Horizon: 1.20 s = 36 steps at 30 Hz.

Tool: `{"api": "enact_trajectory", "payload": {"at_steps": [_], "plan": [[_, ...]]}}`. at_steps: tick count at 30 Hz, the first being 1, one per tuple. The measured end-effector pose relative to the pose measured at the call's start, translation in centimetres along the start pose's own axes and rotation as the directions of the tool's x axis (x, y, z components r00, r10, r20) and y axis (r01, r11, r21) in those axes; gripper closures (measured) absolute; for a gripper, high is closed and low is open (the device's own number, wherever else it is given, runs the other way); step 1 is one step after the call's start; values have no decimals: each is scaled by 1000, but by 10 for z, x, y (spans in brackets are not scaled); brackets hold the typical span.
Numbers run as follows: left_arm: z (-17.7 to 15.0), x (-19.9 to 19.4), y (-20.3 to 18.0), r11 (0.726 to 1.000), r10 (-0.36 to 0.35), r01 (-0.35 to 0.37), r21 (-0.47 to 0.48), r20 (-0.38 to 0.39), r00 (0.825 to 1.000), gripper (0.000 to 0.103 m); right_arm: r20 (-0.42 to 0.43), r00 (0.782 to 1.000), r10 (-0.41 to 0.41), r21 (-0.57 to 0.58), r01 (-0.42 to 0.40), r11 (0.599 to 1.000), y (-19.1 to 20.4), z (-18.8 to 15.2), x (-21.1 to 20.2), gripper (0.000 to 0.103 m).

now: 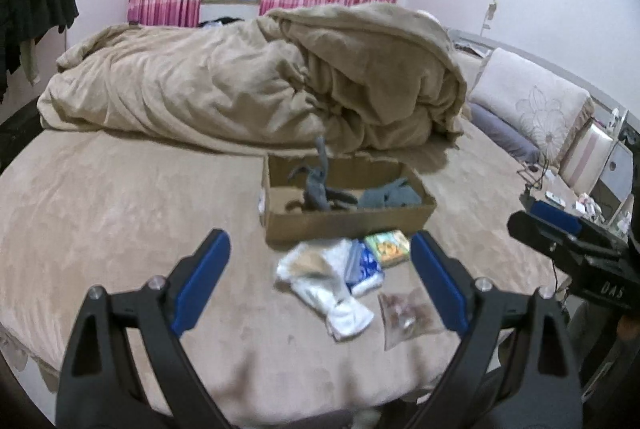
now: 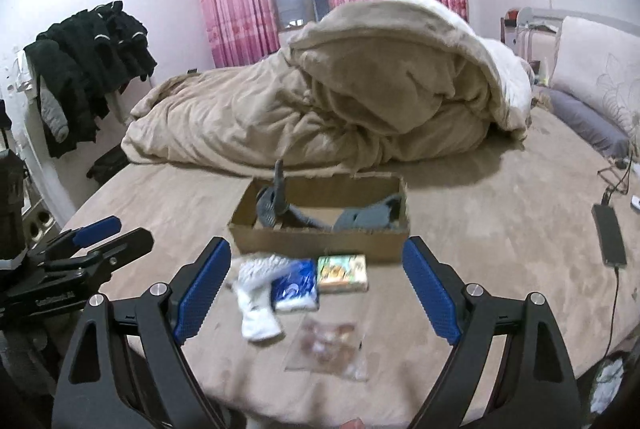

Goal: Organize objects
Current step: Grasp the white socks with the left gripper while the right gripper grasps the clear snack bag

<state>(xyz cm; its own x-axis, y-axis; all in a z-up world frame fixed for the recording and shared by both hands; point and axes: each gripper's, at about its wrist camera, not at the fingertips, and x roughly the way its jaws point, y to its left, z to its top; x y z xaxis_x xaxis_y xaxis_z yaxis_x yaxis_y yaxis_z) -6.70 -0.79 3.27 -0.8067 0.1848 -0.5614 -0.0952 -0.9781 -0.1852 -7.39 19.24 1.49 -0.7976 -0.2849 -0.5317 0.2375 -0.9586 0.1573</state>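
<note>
Right wrist view: we judge the task partly done | grey gloves [image 2: 360, 219] already in cardboard box [image 2: 320, 241] mid-bed [image 2: 500, 229] | white sock [image 2: 256, 301], tissue pack [image 2: 296, 287], card box [image 2: 342, 274], snack bag [image 2: 326, 349] left near the bed's front edge | left gripper [image 1: 320, 277] and right gripper [image 2: 316, 285] both spread wide, holding nothing

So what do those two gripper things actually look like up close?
Each gripper, left gripper and right gripper, is a black plastic frame with triangular cut-outs and silver bolt heads. Its two fingers carry flat blue textured pads. Seen side-on from the left camera, the right gripper's black body bears faint white lettering. No cables or sleeves show.
</note>
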Motion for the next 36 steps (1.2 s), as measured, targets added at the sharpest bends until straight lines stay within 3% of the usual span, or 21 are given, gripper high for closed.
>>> {"api": "enact_trajectory", "payload": {"at_steps": [13, 20, 29, 36], "plan": [[-44, 57, -1, 1000, -6, 4, -19, -133, 991, 10, -123, 992, 7, 8, -6, 1000, -8, -47, 50, 13], [-65, 96, 6, 1000, 8, -12, -19, -209, 978, 10, -203, 979, 9, 18, -6, 1000, -16, -70, 85, 13], [-79, 118, 11, 1000, -7, 4, -13, -243, 970, 10, -295, 955, 33, 10, -32, 999, -17, -90, 120, 13], [-76, 139, 9, 999, -41, 37, -20, -265, 963, 10, -322, 947, 1, -44, -16, 999, -17, -101, 131, 24]]}}
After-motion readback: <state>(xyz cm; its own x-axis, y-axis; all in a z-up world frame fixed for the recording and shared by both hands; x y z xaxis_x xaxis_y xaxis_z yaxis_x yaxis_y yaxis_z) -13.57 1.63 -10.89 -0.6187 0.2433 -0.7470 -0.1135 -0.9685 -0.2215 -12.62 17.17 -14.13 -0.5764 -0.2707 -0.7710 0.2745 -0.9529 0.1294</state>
